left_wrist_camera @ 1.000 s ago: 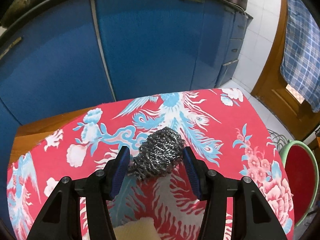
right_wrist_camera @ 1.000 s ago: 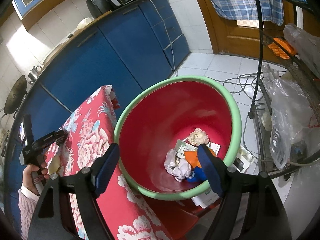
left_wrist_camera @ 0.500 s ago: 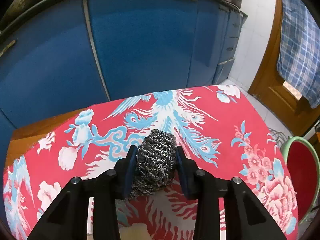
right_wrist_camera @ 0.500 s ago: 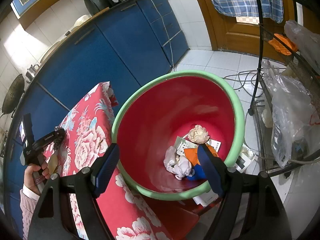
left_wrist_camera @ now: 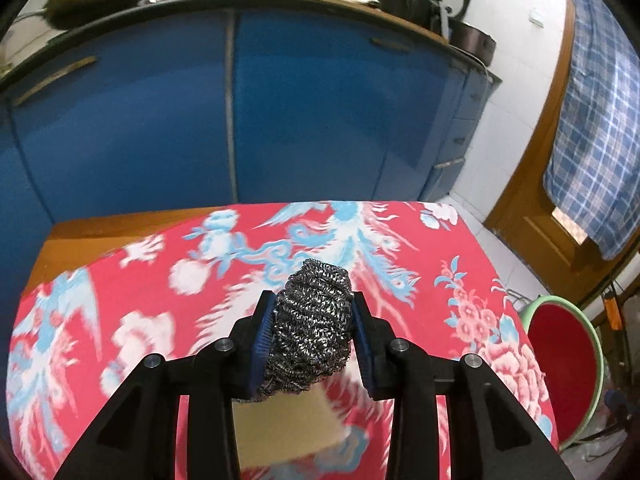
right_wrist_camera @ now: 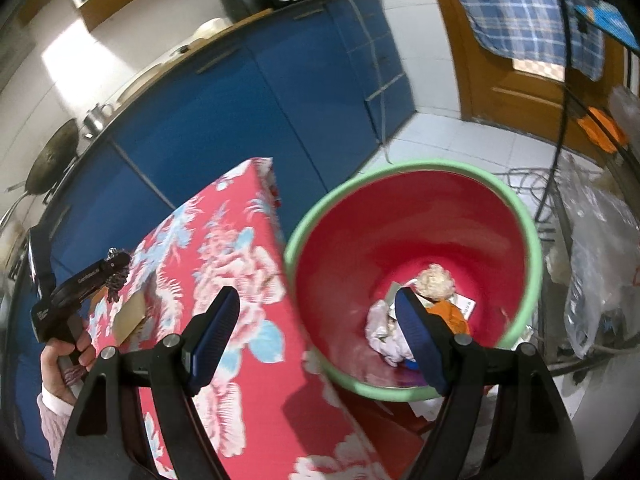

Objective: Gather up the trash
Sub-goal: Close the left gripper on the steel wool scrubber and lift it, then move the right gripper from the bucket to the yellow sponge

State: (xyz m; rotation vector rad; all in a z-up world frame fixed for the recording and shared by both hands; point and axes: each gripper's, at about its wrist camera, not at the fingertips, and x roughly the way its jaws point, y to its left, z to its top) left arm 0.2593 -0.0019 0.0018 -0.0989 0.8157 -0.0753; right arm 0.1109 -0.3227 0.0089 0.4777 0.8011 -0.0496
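Note:
A grey steel-wool scrubber (left_wrist_camera: 312,320) is squeezed between the blue pads of my left gripper (left_wrist_camera: 314,316), lifted a little above the red flowered tablecloth (left_wrist_camera: 400,240). From the right wrist view the same scrubber (right_wrist_camera: 116,280) hangs at the tip of the left gripper, held by a person's hand (right_wrist_camera: 66,364). My right gripper (right_wrist_camera: 316,320) stands open with nothing between its fingers, over the table's edge and the rim of a red basin with a green rim (right_wrist_camera: 516,208). Crumpled paper and wrappers (right_wrist_camera: 434,280) lie in the basin's bottom.
A tan sponge-like block (left_wrist_camera: 280,428) lies on the cloth under the left gripper. Blue cabinets (left_wrist_camera: 320,112) stand behind the table. The basin (left_wrist_camera: 560,364) sits on the floor right of the table. A wire rack with plastic bags (right_wrist_camera: 592,280) and cables crowds the far right.
The left gripper closed on the steel-wool scrubber and lifted it off the cloth. The right gripper drifted sideways, so the table edge now sits between its fingers.

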